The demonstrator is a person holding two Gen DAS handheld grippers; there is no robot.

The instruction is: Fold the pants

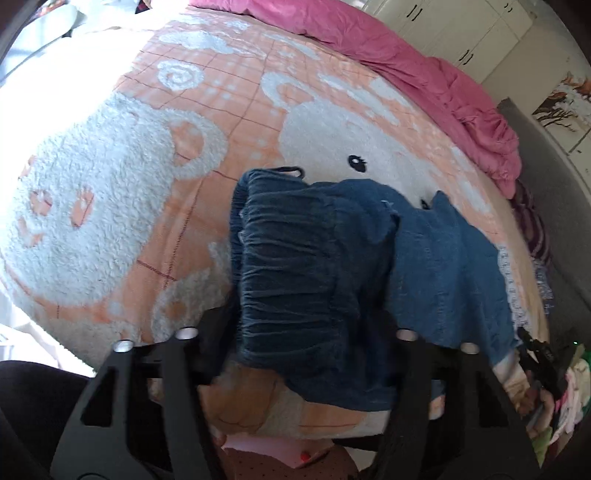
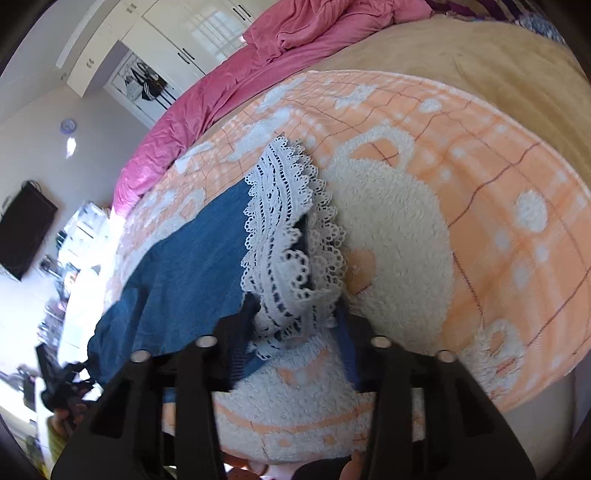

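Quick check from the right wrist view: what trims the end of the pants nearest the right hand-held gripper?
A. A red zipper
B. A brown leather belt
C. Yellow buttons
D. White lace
D: a white lace edging runs along the hem of the blue pants, just ahead of the right hand-held gripper.

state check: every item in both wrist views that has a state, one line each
denim pants: crumpled on the blanket, not folded flat
elastic waistband: bunched, between the left gripper fingers
lace hem: doubled over, between the right gripper fingers
orange blanket: spread flat
pink duvet: rumpled along the far bed edge
wardrobe doors: shut
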